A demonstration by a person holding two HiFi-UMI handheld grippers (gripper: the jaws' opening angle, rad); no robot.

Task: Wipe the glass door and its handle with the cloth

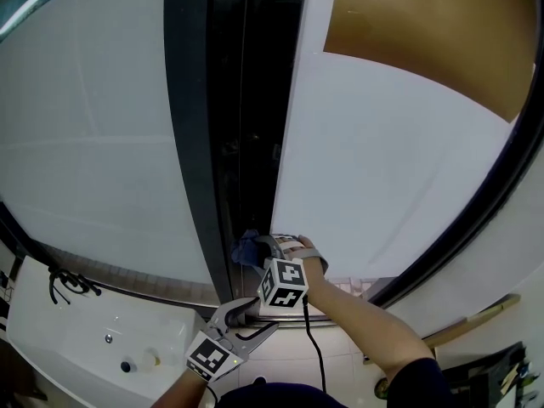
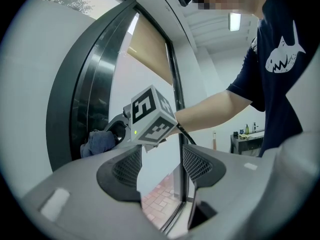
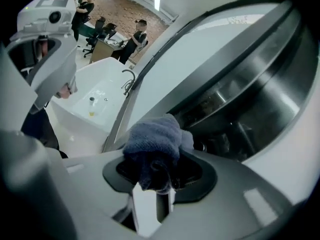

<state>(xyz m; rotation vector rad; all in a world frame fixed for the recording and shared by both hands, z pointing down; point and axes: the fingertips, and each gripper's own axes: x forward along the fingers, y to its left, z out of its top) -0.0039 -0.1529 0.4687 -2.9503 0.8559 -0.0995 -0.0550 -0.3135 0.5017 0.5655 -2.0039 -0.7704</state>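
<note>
A blue-grey cloth (image 1: 247, 248) is bunched between the jaws of my right gripper (image 1: 260, 249), which is shut on it. The cloth (image 3: 154, 145) is pressed near the dark door frame (image 1: 234, 126), beside the edge of the frosted glass door (image 1: 391, 151). In the left gripper view the cloth (image 2: 99, 142) shows at the dark frame, ahead of the right gripper's marker cube (image 2: 151, 116). My left gripper (image 1: 252, 317) hangs lower, below the right one, open and holding nothing. No door handle can be made out.
A white basin (image 1: 102, 347) with a tap and a small bottle (image 1: 150, 359) lies at the lower left. A dark curved frame (image 1: 493, 194) borders the glass on the right. Tiled floor (image 2: 160, 191) shows below the door. Several people sit in the background of the right gripper view.
</note>
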